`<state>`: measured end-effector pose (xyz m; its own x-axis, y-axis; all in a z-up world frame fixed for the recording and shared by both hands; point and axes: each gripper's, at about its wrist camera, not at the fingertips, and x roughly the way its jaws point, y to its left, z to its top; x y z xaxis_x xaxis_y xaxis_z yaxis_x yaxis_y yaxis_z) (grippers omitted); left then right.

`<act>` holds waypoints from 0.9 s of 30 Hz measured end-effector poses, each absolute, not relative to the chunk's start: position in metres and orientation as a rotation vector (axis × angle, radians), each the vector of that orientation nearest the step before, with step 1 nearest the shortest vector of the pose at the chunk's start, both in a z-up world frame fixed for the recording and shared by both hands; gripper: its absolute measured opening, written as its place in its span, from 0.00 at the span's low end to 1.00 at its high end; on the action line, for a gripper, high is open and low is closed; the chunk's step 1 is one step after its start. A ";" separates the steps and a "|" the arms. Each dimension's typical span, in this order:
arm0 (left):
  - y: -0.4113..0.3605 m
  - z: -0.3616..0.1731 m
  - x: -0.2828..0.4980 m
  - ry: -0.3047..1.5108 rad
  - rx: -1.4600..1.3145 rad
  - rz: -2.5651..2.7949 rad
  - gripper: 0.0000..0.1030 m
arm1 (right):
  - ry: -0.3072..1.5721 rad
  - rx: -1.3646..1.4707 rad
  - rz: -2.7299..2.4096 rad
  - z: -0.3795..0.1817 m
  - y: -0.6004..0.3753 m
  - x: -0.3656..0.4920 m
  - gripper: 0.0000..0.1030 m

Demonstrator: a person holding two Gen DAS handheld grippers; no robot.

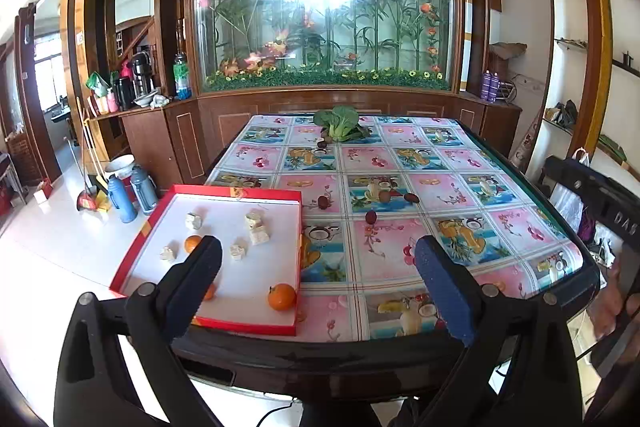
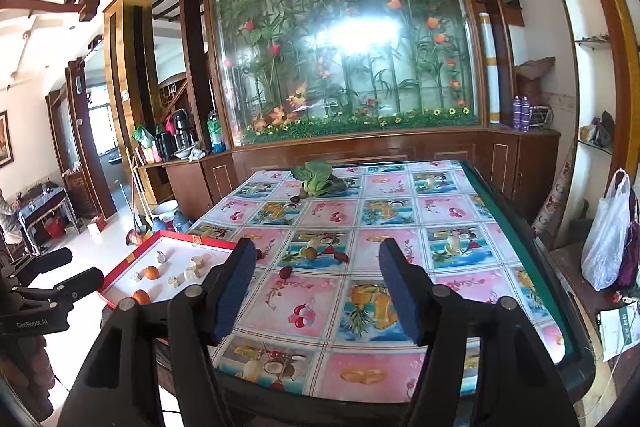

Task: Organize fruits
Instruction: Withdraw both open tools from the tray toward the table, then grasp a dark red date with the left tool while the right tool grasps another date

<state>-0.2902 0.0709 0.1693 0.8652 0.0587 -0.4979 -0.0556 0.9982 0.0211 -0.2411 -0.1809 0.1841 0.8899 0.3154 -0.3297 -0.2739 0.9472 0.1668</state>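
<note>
My two wrist cameras look from just off the near edge of the table [image 1: 400, 187], tilted slightly down toward the far glass cabinet [image 2: 344, 39]. Both share the tabletop and the red tray [image 1: 224, 323] at left.

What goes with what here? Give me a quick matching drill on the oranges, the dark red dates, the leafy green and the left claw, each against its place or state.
Things:
1. oranges
2. dark red dates
3. leafy green
4. left claw

Places or states:
A. at the table's far edge
B. open, holding nothing
C. inside the red-rimmed box, among pale wrapped pieces
D. loose on the patterned tablecloth, outside the box

Pairs: 1-C, 2-D, 3-A, 4-B
</note>
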 end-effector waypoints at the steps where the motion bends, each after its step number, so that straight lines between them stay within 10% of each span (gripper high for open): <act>1: 0.071 0.171 -0.295 0.517 0.006 0.065 0.95 | 0.358 0.121 0.307 0.183 -0.183 -0.240 0.68; 27: 0.033 0.070 -0.145 0.702 0.076 -0.106 1.00 | 0.840 -0.125 0.391 0.042 -0.124 0.021 0.60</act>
<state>-0.1445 0.0334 0.0696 0.7588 -0.0714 -0.6474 0.1224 0.9919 0.0342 0.0208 -0.1235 0.0424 0.6013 0.2874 -0.7455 -0.3847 0.9219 0.0451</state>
